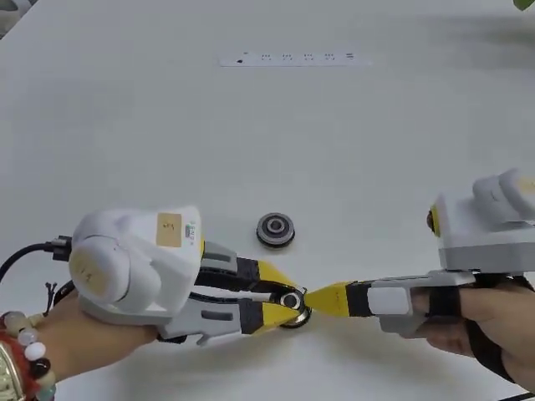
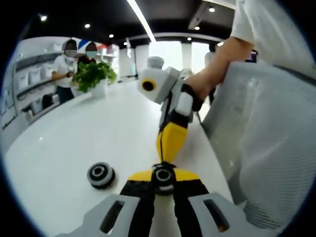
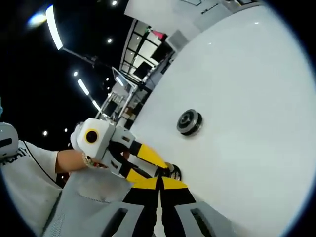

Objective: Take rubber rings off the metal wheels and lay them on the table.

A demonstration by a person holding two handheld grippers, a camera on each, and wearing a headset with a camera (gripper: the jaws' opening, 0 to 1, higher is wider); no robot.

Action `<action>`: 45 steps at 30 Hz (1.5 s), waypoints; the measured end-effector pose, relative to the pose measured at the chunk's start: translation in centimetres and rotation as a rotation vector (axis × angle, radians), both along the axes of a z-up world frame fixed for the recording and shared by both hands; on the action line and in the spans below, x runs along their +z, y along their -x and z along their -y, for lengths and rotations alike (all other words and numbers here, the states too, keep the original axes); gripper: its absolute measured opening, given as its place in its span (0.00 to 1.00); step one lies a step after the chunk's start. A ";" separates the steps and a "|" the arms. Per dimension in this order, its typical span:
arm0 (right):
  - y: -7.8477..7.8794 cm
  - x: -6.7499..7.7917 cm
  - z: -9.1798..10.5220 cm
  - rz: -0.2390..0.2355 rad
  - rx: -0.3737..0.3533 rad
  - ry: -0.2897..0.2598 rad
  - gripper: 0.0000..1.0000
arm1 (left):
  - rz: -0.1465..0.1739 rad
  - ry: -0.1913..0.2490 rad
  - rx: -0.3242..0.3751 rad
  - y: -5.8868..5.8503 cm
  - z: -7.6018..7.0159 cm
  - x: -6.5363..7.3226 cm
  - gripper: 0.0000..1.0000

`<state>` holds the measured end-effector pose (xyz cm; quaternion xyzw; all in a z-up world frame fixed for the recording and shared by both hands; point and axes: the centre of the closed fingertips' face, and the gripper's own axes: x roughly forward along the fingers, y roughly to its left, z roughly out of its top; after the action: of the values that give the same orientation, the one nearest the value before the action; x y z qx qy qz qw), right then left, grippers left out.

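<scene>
My left gripper (image 1: 287, 303) is shut on a small metal wheel (image 1: 292, 302) with a dark rubber ring, just above the table near its front edge. In the left gripper view the wheel (image 2: 164, 176) sits between the yellow jaw tips. My right gripper (image 1: 311, 299) comes in from the right with its jaws shut, tips touching the wheel's rim; I cannot tell whether they pinch the ring. The right gripper view has those tips (image 3: 158, 183) right beside the held wheel (image 3: 174, 171). A second wheel (image 1: 276, 230) with its ring on lies flat on the table behind.
A white power strip (image 1: 288, 58) lies far back on the white table (image 1: 150, 142). A potted plant (image 2: 91, 74) stands at the table's far end, with people beyond it. A grey mesh chair back (image 2: 266, 148) is beside the table edge.
</scene>
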<state>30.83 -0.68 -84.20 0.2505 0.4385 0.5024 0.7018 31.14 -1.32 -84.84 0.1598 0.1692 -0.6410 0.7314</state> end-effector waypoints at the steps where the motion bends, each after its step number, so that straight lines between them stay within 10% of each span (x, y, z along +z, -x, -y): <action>1: 0.0 0.1 0.0 -0.004 -0.001 -0.004 0.00 | 0.001 0.000 -0.001 0.0 0.0 0.0 0.14; 14: 0.1 0.9 -0.4 -0.037 -0.004 -0.087 0.00 | 0.004 0.004 0.002 -0.1 0.1 0.0 0.14; 37: -0.1 0.3 0.6 0.034 0.002 0.013 0.00 | -0.057 -0.041 -0.001 0.4 0.2 1.4 0.16; 45: -0.1 0.8 0.6 0.079 0.028 0.048 0.00 | -0.015 -0.025 -0.003 0.2 -0.1 3.5 0.23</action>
<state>30.98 -1.32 -83.38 0.2073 0.4257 0.5109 0.7175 30.91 -1.21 -81.35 0.1641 0.1825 -0.6411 0.7272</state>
